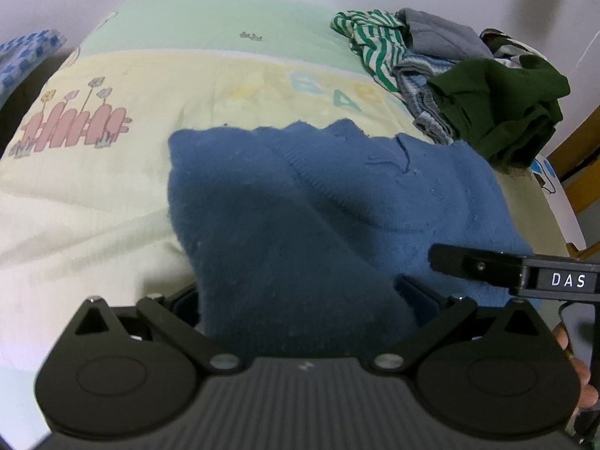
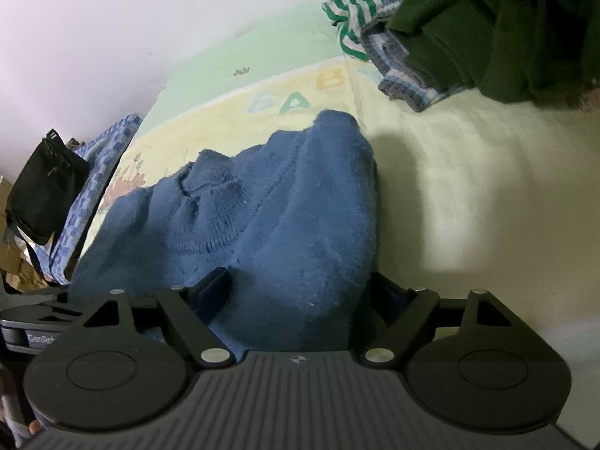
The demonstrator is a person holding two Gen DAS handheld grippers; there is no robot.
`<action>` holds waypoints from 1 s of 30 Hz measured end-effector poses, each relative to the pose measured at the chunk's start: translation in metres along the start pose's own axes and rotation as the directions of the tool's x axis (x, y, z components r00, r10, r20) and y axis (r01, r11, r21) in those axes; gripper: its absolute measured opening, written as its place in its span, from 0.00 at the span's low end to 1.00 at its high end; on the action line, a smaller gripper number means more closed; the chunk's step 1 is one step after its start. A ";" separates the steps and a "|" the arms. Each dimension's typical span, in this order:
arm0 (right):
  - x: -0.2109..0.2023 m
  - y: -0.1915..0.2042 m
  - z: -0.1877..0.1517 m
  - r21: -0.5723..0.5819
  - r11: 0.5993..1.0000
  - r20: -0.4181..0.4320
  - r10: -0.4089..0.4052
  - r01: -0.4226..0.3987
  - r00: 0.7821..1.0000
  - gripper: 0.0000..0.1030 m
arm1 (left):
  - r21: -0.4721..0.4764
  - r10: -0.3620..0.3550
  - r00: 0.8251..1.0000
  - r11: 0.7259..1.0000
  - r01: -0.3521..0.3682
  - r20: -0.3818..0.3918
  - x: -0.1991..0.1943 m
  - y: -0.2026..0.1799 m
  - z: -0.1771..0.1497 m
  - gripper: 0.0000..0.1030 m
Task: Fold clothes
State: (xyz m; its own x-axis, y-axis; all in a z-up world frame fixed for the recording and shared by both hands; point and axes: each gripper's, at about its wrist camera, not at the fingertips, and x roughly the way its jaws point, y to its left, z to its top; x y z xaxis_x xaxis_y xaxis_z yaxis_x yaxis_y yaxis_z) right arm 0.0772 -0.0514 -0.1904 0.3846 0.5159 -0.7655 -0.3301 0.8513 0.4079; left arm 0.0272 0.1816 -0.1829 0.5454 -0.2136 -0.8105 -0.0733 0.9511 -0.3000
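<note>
A blue knit sweater (image 1: pixel 337 202) lies partly folded on the pastel bed cover (image 1: pixel 112 195), its neckline showing in the right wrist view (image 2: pixel 210 217). My left gripper (image 1: pixel 300 296) stands wide, and the sweater's near edge fills the gap between its fingers. My right gripper (image 2: pixel 300 288) also stands wide over the sweater's (image 2: pixel 292 172) near right part, with thick fabric bunched between its fingers. One black finger of the right gripper (image 1: pixel 472 264) shows at the right of the left wrist view. The fingertips of both are hidden by fabric.
A heap of unfolded clothes (image 1: pixel 468 86), green-striped, grey and dark green, lies at the far right of the bed (image 2: pixel 487 18). A blue checked cloth (image 2: pixel 97 172) and a black bag (image 2: pixel 41 195) sit past the bed's left edge. A wall runs behind.
</note>
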 end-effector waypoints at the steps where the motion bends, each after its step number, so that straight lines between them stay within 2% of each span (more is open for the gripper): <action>1: -0.002 0.001 0.000 -0.004 1.000 0.002 0.003 -0.003 1.000 0.74 | 0.004 -0.004 1.000 1.000 0.004 0.006 -0.001 0.000 -0.001 0.99; 4: -0.007 0.004 -0.001 -0.021 1.000 0.009 0.007 -0.007 1.000 0.64 | 0.025 -0.013 0.999 1.000 0.012 0.030 -0.006 -0.002 -0.005 0.94; 6: -0.008 0.007 -0.003 -0.046 0.999 0.015 0.005 -0.004 1.000 0.63 | 0.049 -0.013 0.999 0.999 0.011 0.051 -0.009 -0.005 -0.007 0.91; 9: -0.004 -0.002 -0.002 0.009 1.000 0.012 0.024 -0.024 1.000 0.70 | 0.065 -0.021 0.998 0.998 0.017 0.061 -0.010 -0.006 -0.006 0.88; 11: -0.001 -0.005 -0.003 0.035 0.999 0.018 0.025 -0.026 1.000 0.78 | 0.063 -0.033 0.998 0.998 0.029 0.060 -0.009 -0.003 -0.006 0.88; 12: -0.001 -0.002 -0.004 0.023 0.999 0.022 0.024 -0.024 0.999 0.79 | 0.063 -0.037 0.998 0.997 0.033 0.060 -0.009 -0.002 -0.006 0.88; 15: 0.002 0.009 -0.007 -0.044 0.999 0.028 0.009 -0.007 1.000 0.91 | 0.054 -0.041 0.998 0.998 0.037 0.058 -0.006 0.001 -0.006 0.94; 16: 0.004 0.013 -0.009 -0.073 0.997 0.031 -0.001 0.003 1.000 0.91 | 0.049 -0.041 0.998 0.998 0.038 0.055 -0.005 0.002 -0.006 0.98; 18: 0.004 0.012 -0.008 -0.070 0.998 0.031 0.002 0.000 1.000 0.92 | 0.041 -0.041 0.998 0.998 0.039 0.049 -0.002 0.004 -0.005 0.99; 26: 0.000 0.003 -0.015 -0.077 0.996 0.064 0.059 -0.054 0.996 0.91 | 0.047 -0.032 0.998 0.998 0.029 0.055 -0.001 0.002 -0.005 1.00; 30: 0.000 0.005 -0.014 -0.055 0.998 0.066 0.037 -0.034 0.997 0.88 | 0.038 -0.019 0.998 0.999 0.017 0.055 0.000 0.000 -0.005 1.00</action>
State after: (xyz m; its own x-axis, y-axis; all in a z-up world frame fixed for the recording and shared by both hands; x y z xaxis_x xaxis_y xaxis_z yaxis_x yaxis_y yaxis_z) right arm 0.0632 -0.0481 -0.1953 0.4280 0.5525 -0.7152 -0.3897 0.8268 0.4056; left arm 0.0226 0.1805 -0.1855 0.5920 -0.2193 -0.7755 -0.0319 0.9552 -0.2944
